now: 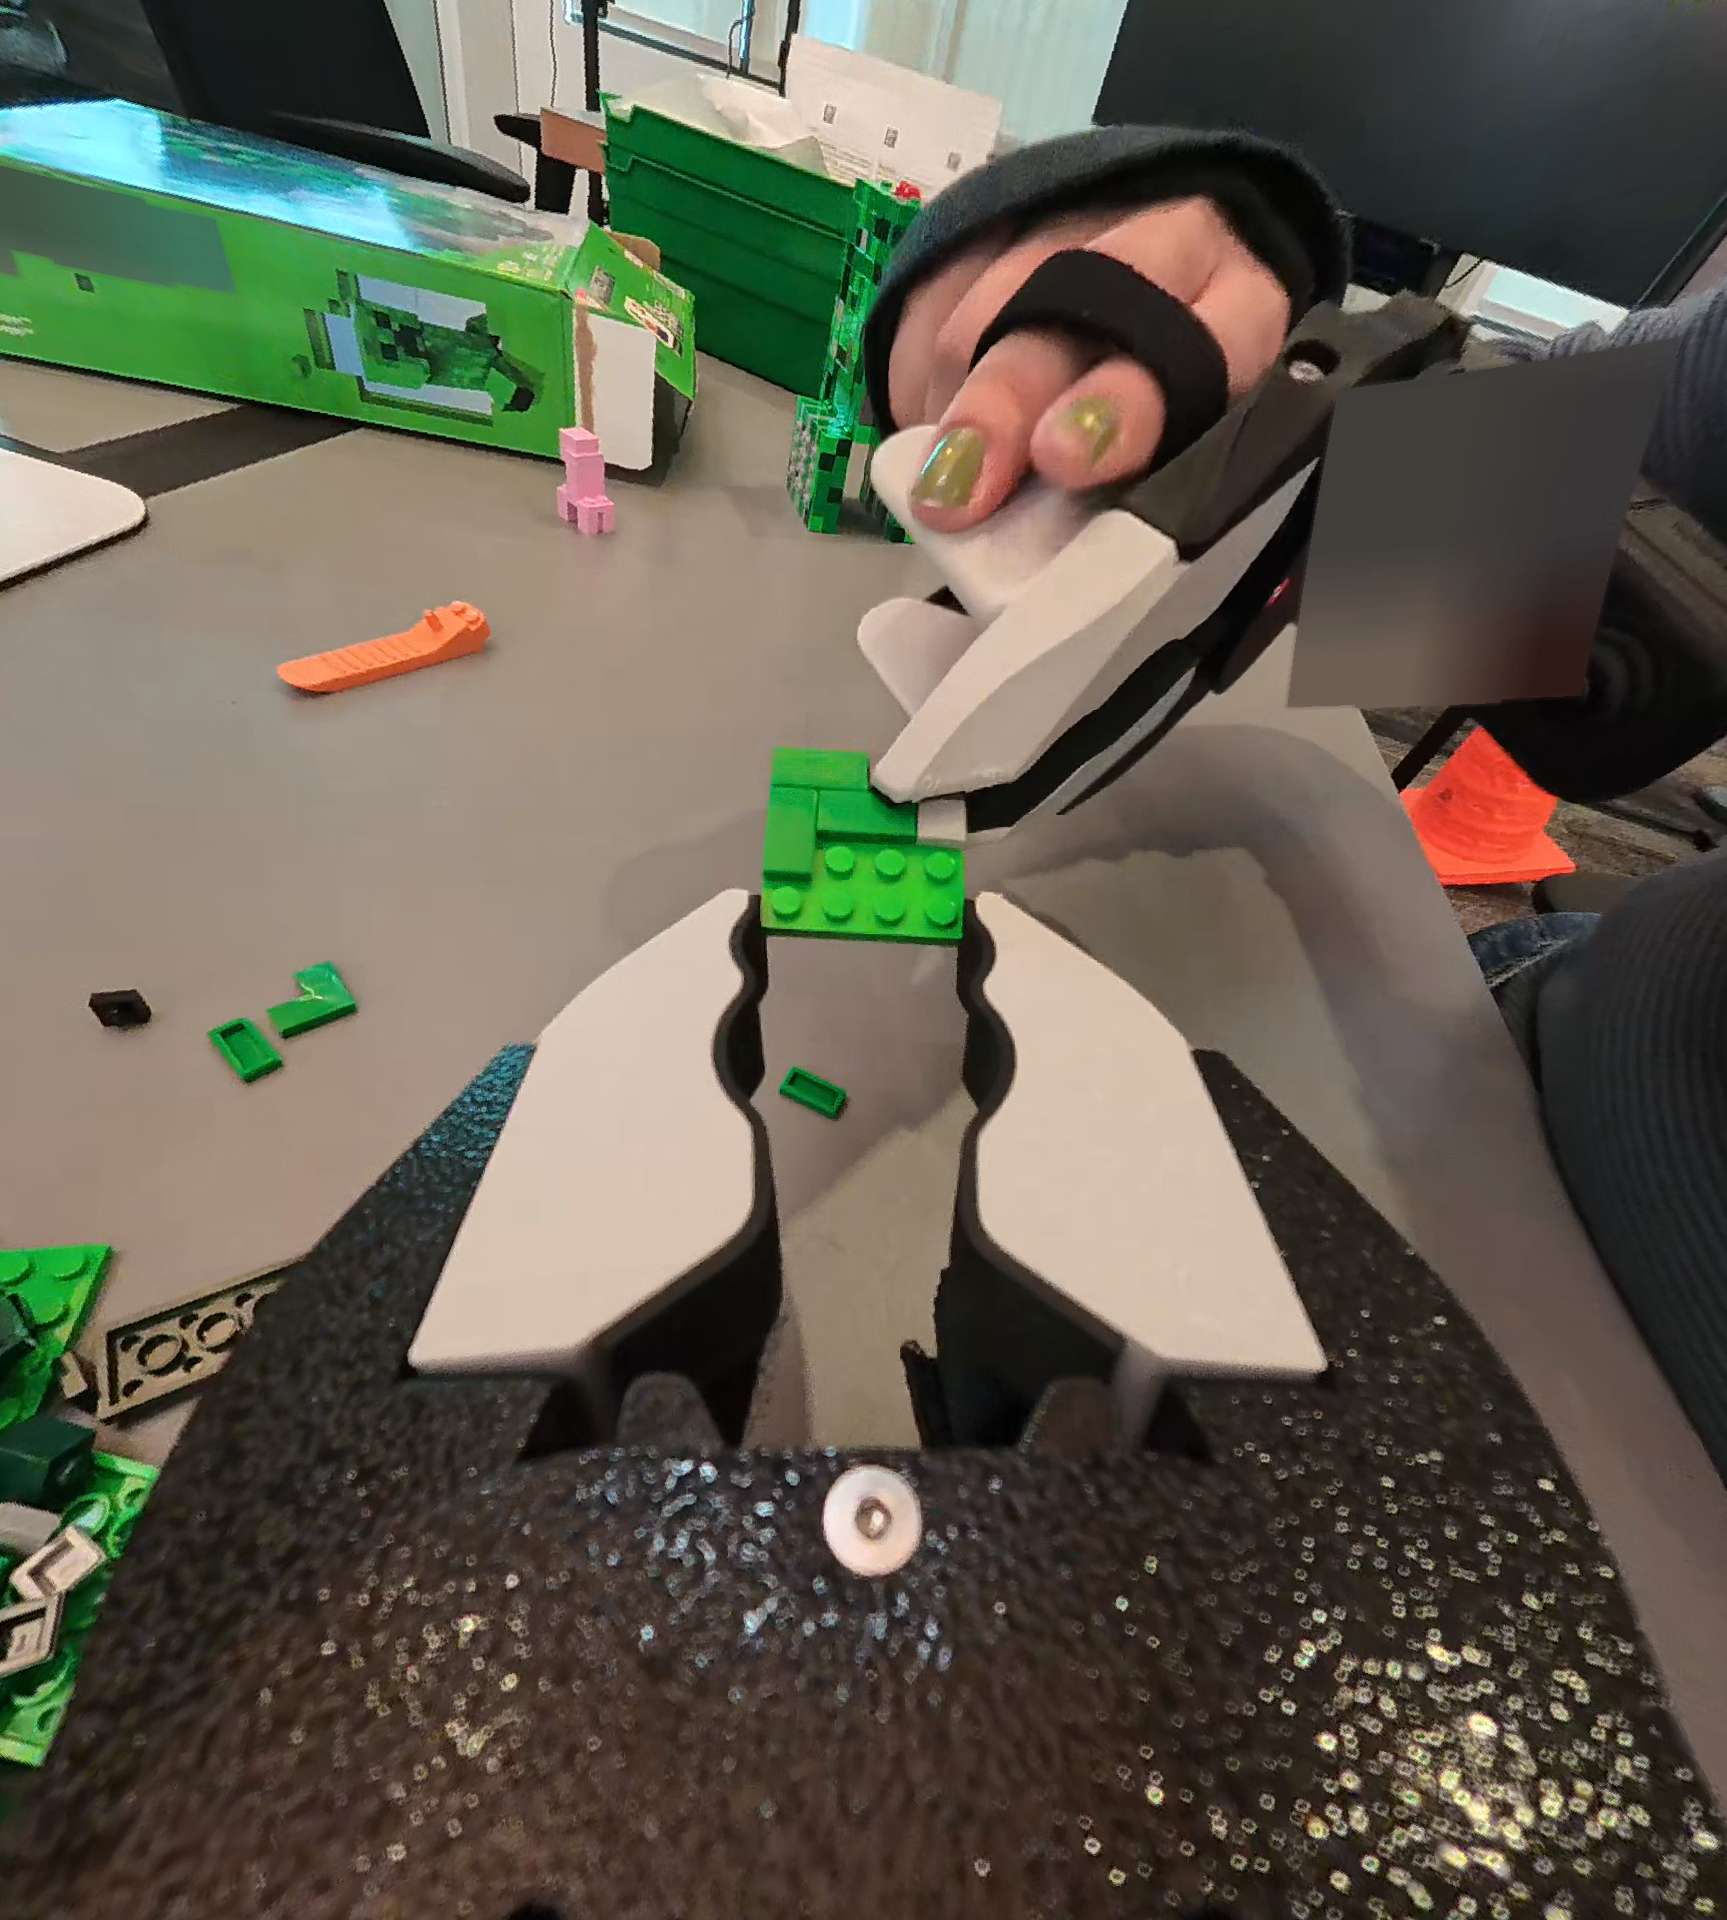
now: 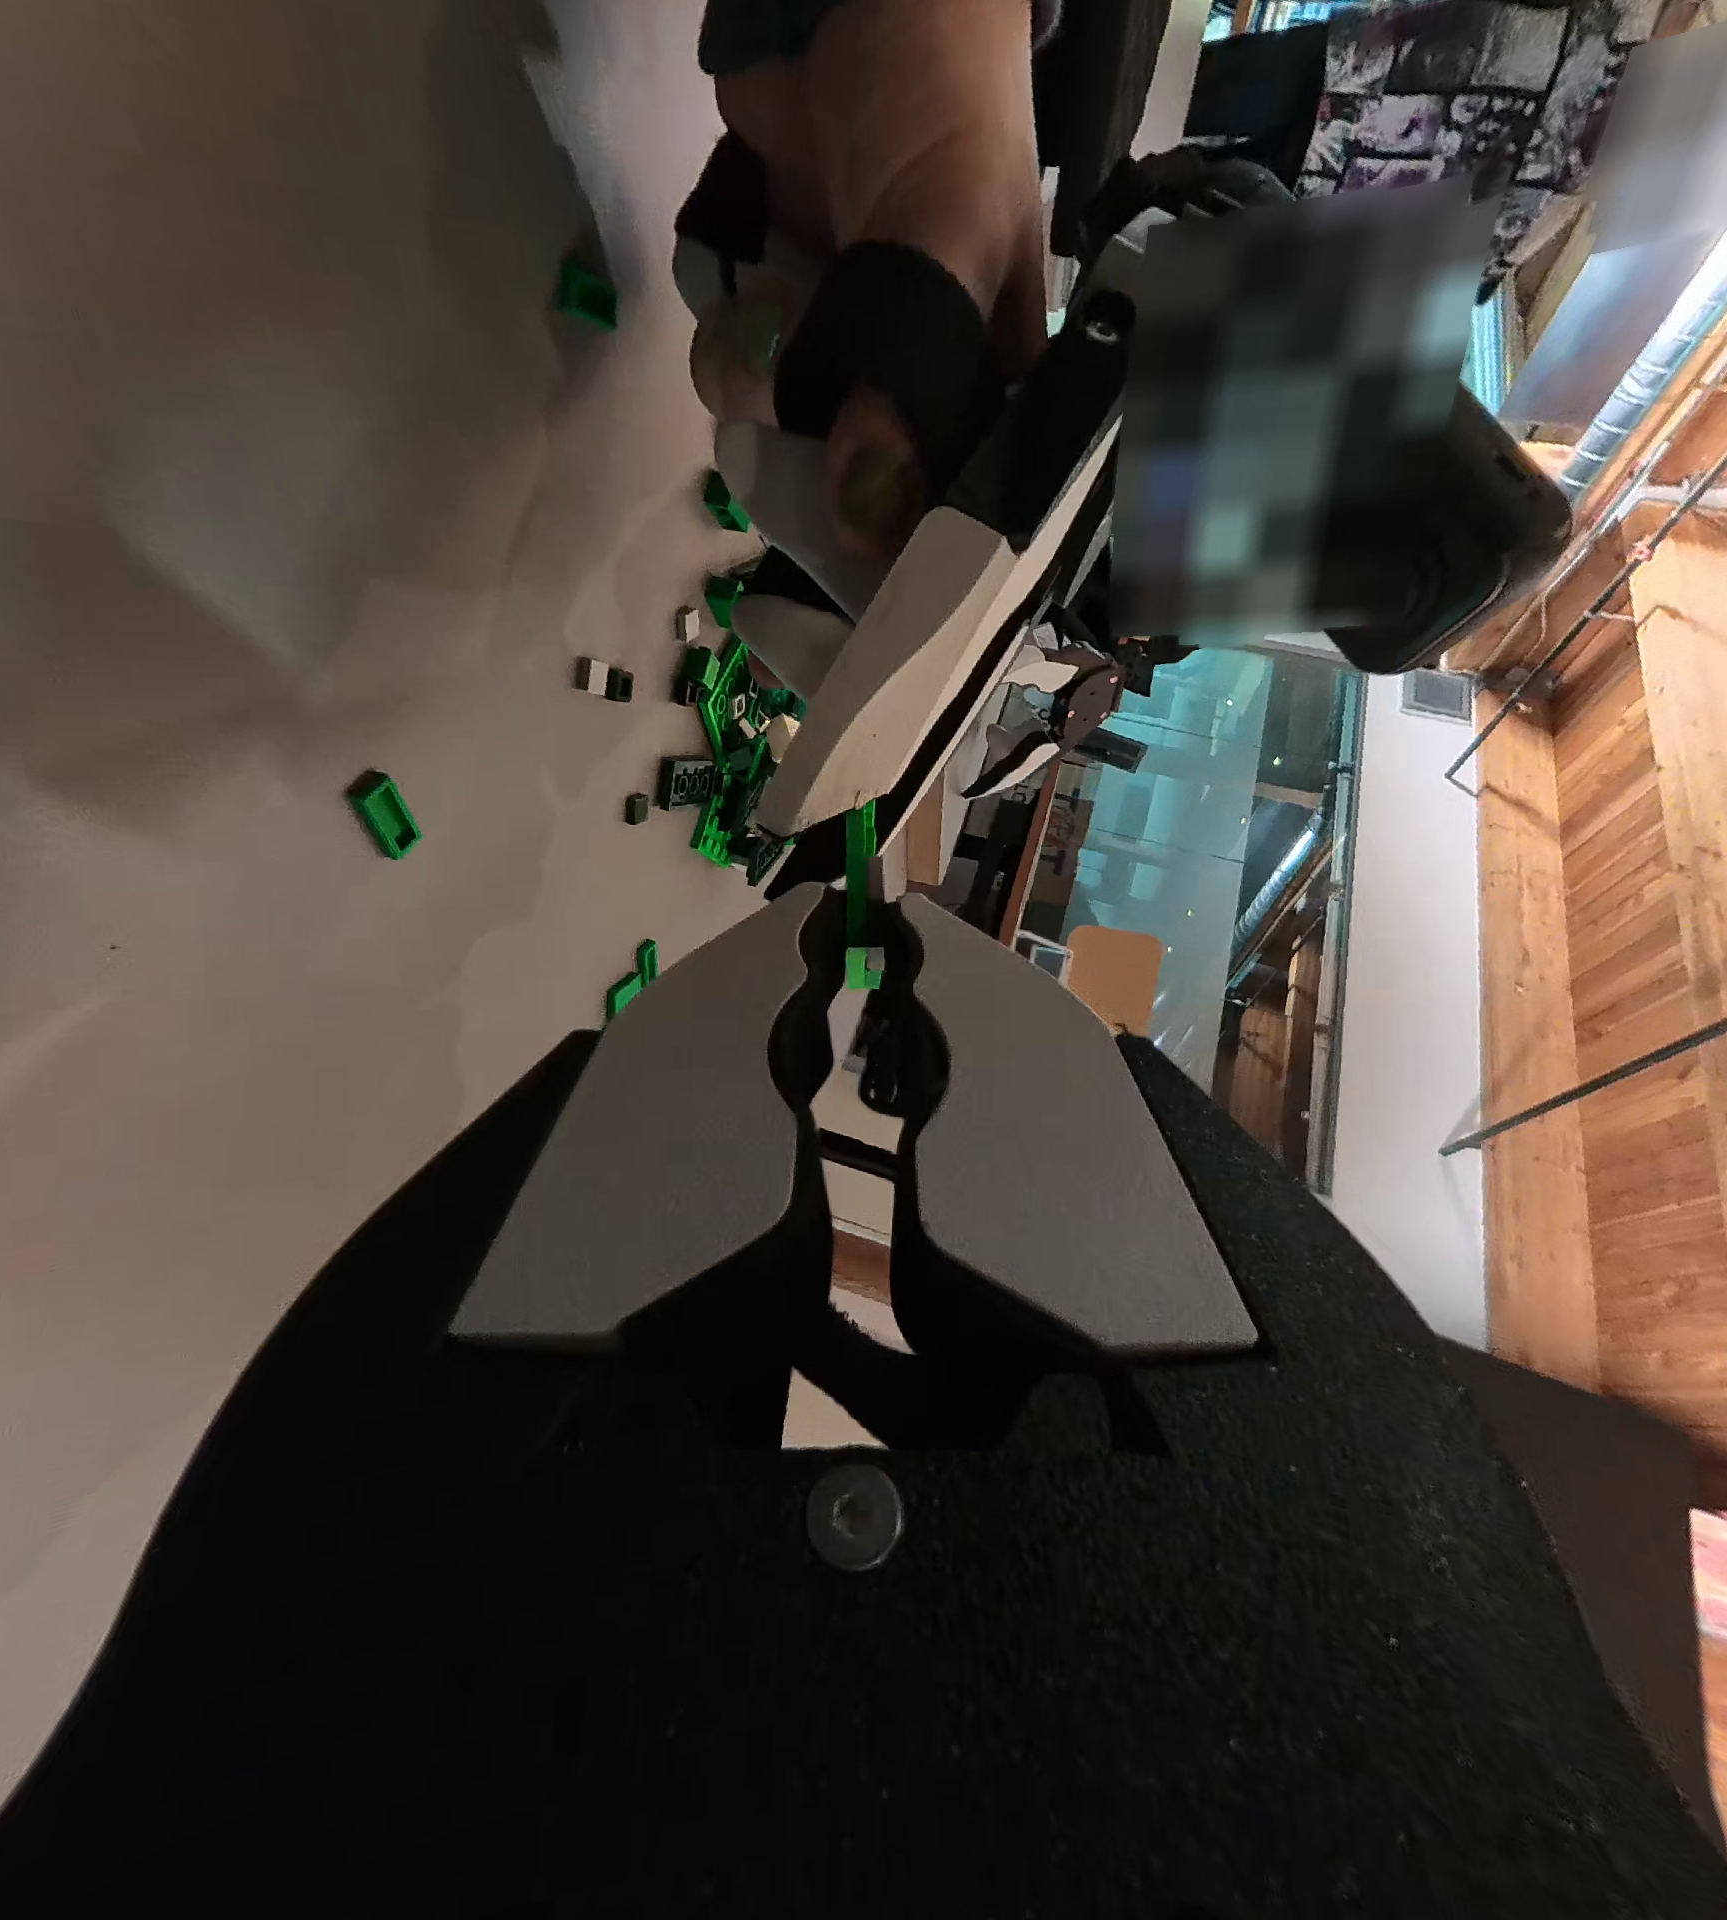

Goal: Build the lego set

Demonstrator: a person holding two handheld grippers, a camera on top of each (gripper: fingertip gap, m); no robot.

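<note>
We hold the green plate (image 1: 864, 899) by its two side edges between the tips of the left tongs (image 1: 864, 925), which are closed only as far as the plate's width, and the plate is lifted above the grey table (image 1: 423, 810). The far half of the plate already carries smooth green tiles (image 1: 817, 805); the near half, toward the left tongs, shows bare studs. The right tongs (image 1: 926, 800) come in from the far right side and are nearly closed on the far edge of this assembly, pinching tile and plate together; in the right wrist view the same plate (image 2: 859, 894) appears edge-on, as a thin green line between their fingertips. So we judge that the step in hand is pressing a tile down onto the plate. The next move calls for a firm squeeze with the right tongs while the left ones keep the plate from tilting, then opening and fetching another tile. Loose green tiles lie on the table to the left of the left tongs (image 1: 313, 997) and one under them (image 1: 812, 1091); an orange brick separator (image 1: 386, 649) lies farther to the left.
</note>
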